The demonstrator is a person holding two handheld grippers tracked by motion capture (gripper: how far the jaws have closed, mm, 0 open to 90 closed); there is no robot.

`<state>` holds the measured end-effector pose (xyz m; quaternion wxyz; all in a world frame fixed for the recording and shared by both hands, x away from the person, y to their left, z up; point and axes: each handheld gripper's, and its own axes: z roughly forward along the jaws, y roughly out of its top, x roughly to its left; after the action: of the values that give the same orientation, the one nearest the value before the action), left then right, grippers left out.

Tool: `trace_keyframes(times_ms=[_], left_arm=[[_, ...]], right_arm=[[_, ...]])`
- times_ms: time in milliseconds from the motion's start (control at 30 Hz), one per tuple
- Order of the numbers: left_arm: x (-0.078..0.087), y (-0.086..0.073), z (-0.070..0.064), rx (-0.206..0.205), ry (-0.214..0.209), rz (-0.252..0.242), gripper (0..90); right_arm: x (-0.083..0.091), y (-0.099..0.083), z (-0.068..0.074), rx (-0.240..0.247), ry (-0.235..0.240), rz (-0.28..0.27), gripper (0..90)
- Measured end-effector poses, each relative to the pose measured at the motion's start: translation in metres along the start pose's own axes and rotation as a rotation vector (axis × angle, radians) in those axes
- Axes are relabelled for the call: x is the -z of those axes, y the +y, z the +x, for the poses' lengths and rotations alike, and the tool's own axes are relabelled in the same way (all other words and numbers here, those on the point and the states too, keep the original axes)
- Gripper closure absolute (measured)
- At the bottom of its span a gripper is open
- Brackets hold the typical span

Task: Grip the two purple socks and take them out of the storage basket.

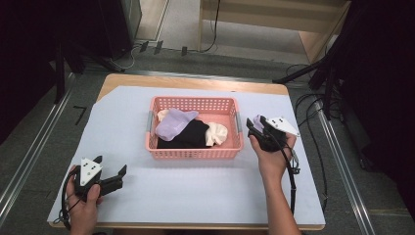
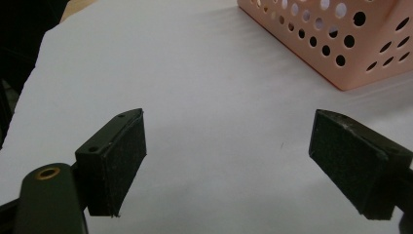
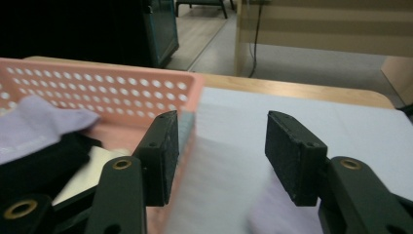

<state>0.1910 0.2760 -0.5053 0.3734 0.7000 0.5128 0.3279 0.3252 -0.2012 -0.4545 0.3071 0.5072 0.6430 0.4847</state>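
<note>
A pink perforated basket [image 1: 195, 153] stands mid-table and holds a lavender sock [image 1: 173, 125], a black garment [image 1: 188, 137] and cream socks [image 1: 218, 133]. My right gripper [image 1: 252, 126] hovers just off the basket's right end, open, its jaws straddling the basket's rim [image 3: 97, 87]. In the right gripper view [image 3: 221, 146] a blurred lavender piece [image 3: 272, 214] lies low beneath the jaws, not pinched; from above a lavender bit [image 1: 258, 119] shows by the fingertips. My left gripper [image 1: 111, 165] rests at the front left, open wide and empty [image 2: 229, 146], pointing toward the basket's corner [image 2: 350, 44].
A pale sheet [image 1: 195, 191] covers most of the wooden table [image 1: 195, 82]. Cables [image 1: 313, 112] trail over the floor to the right, and dark stands rise on both sides. The sheet is bare in front of the basket.
</note>
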Motion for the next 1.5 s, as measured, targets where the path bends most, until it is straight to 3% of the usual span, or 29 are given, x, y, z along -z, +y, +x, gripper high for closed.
trace_keyframes(times_ms=[33,67,200,233,367,500,533,633,667,733,800,833,867,967,1033,1067,1100,1200,1300,1333,1367,1500], left_arm=[[0.000,0.000,0.000,0.000,0.000,0.000,14.6],[0.000,0.000,0.000,0.000,-0.002,0.000,14.6],[-0.001,0.000,0.000,0.003,-0.001,-0.002,14.6],[-0.001,0.000,0.000,0.003,-0.001,-0.002,14.6],[-0.001,0.000,0.000,0.004,-0.003,-0.001,14.6],[-0.001,0.000,0.000,0.002,-0.002,0.003,14.6],[-0.001,0.000,0.000,0.001,-0.002,0.004,14.6],[-0.001,0.000,0.000,0.000,-0.002,0.004,14.6],[-0.001,0.000,0.000,0.001,-0.002,0.004,14.6],[-0.001,0.000,0.000,0.002,-0.002,0.005,14.7],[-0.001,0.000,0.000,0.001,-0.002,0.009,14.7],[-0.001,0.000,0.000,0.001,-0.002,0.009,14.6],[-0.001,0.000,0.000,0.001,-0.002,0.011,14.7],[-0.001,0.001,0.000,0.003,-0.001,0.012,14.7],[-0.002,0.001,0.000,0.002,-0.003,0.011,14.6],[-0.002,0.001,0.000,0.002,-0.003,0.011,14.6],[-0.002,0.001,0.000,0.003,-0.003,0.012,14.6],[-0.002,0.001,0.000,0.004,-0.003,0.011,14.7],[-0.002,0.001,0.000,0.003,-0.002,0.012,14.6],[-0.002,0.001,0.000,0.003,-0.002,0.012,14.6],[-0.002,0.001,0.000,0.002,-0.002,0.011,14.6],[-0.002,0.001,0.000,0.002,-0.004,0.013,14.7]], right_arm=[[0.000,0.000,0.000,0.000,0.000,0.000,47.8],[-0.004,0.005,0.010,-0.015,0.037,-0.003,50.2],[-0.014,0.014,0.036,-0.012,0.109,0.017,54.8],[-0.014,0.014,0.036,-0.012,0.109,0.017,54.8],[-0.031,0.021,0.071,0.038,0.175,0.048,58.3],[-0.042,0.024,0.089,0.041,0.222,0.070,59.7],[-0.050,0.024,0.102,0.044,0.249,0.085,60.5],[-0.058,0.025,0.114,0.067,0.260,0.105,61.7],[-0.064,0.025,0.126,0.075,0.279,0.132,62.6],[-0.067,0.026,0.132,0.075,0.290,0.148,63.7],[-0.075,0.027,0.149,0.078,0.317,0.189,65.5],[-0.075,0.027,0.149,0.078,0.317,0.189,65.5],[-0.080,0.029,0.160,0.090,0.332,0.221,66.4],[-0.090,0.028,0.175,0.112,0.348,0.302,66.3],[-0.098,0.026,0.184,0.120,0.357,0.386,65.2],[-0.098,0.026,0.184,0.120,0.357,0.386,65.2],[-0.104,0.025,0.194,0.150,0.351,0.453,62.4],[-0.111,0.024,0.207,0.185,0.345,0.505,53.4],[-0.119,0.022,0.222,0.252,0.320,0.601,47.0],[-0.119,0.022,0.222,0.252,0.320,0.601,47.0],[-0.125,0.020,0.230,0.293,0.289,0.665,45.8],[-0.131,0.019,0.238,0.329,0.239,0.710,48.9]])
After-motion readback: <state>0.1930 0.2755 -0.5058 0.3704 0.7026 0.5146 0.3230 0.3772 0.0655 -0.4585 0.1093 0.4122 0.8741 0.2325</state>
